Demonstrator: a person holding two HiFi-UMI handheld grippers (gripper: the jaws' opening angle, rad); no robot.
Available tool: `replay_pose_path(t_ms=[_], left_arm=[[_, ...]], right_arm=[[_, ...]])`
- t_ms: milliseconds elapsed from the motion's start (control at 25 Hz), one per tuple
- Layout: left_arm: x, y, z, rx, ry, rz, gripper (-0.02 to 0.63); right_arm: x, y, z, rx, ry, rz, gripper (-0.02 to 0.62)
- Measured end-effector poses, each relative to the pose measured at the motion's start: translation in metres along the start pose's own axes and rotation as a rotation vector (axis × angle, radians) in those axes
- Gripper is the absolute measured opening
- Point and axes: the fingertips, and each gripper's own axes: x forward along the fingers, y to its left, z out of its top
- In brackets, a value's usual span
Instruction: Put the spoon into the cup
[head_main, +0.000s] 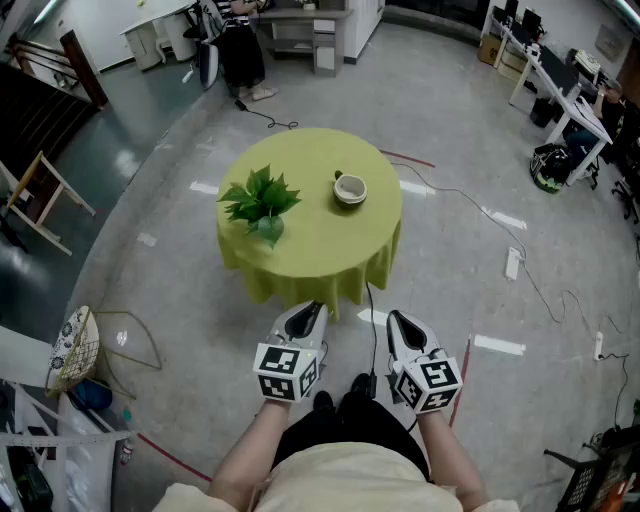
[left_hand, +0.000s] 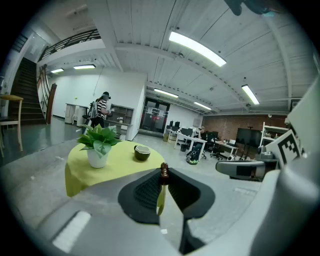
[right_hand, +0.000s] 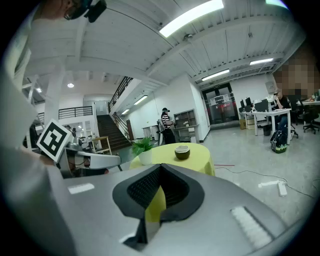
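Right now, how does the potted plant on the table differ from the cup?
The potted plant is taller, with spreading green leaves; the cup is low and squat, dark outside and pale inside. In the head view the potted plant stands left, the cup right. Both stand upright on the yellow-green tablecloth, apart.

Wide hall with a polished grey concrete floor (head_main: 450, 120), marked here and there with white tape strips (head_main: 497, 346). In the middle, a round bench (head_main: 310, 250) draped in yellow-green cloth. Along the right side, white desks (head_main: 555, 85) with monitors and office chairs. To the left, a dark staircase (right_hand: 107, 132) with a black railing, set against white walls (left_hand: 115, 87). Farther back, glazed doors (right_hand: 222, 102). Overhead, long strip lights (left_hand: 195, 48), all lit.
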Motion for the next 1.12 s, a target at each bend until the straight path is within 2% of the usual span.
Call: replay_pose_path(t_ms=[240,640,1120], left_arm=[[0.021,-0.004,0.008,-0.004,-0.002,0.015,0.043],[0.056,-0.004,0.028,-0.023,-0.032,0.077,0.043],[0.076,-0.002,0.044,-0.033,-0.051,0.129,0.043]], right_arm=[[0.011,-0.014,0.012,-0.018,-0.018,0.038,0.000],[0.027,-0.055,0.034,-0.029,-0.032,0.051,0.000],[0.039,-0.077,0.040,0.008,-0.034,0.090,0.000]])
